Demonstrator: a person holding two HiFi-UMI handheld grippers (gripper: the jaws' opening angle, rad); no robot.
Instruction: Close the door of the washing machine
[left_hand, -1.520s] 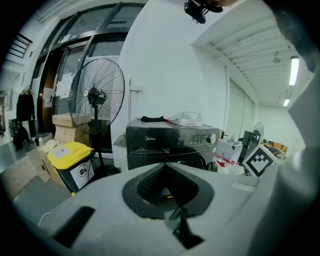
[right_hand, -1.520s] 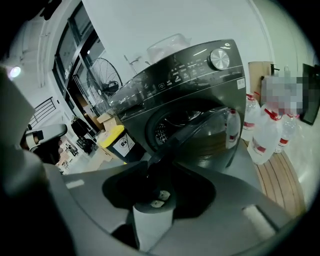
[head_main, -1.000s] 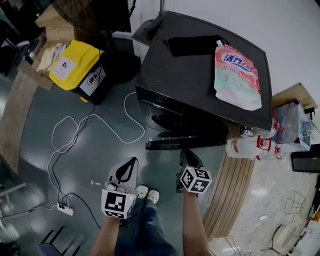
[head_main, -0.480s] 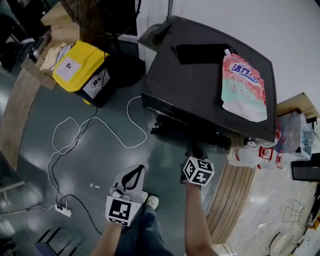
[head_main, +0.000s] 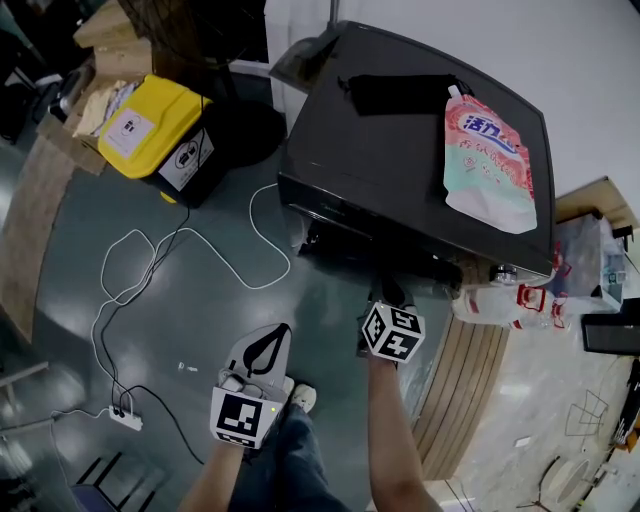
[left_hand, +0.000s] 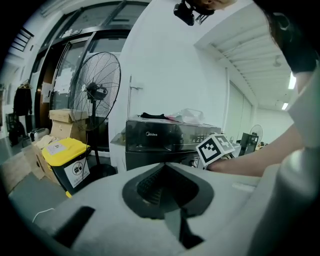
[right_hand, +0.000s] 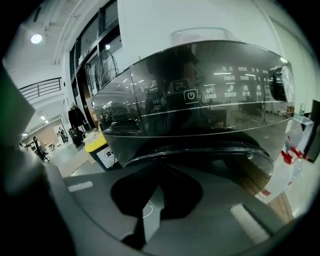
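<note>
Black washing machine (head_main: 390, 160), yellow-lidded bin (head_main: 160, 115)

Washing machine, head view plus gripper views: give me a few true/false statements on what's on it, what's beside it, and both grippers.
1. A detergent pouch lies on top of the washing machine. True.
2. The bin beside the machine has a red lid. False: the lid is yellow.
3. The right gripper has its fingers closed with nothing between them. True.
4. The left gripper touches the machine. False: it hangs apart from it, over the floor.
5. The black cloth lies on the floor. False: it lies on top of the machine, next to the pouch.
</note>
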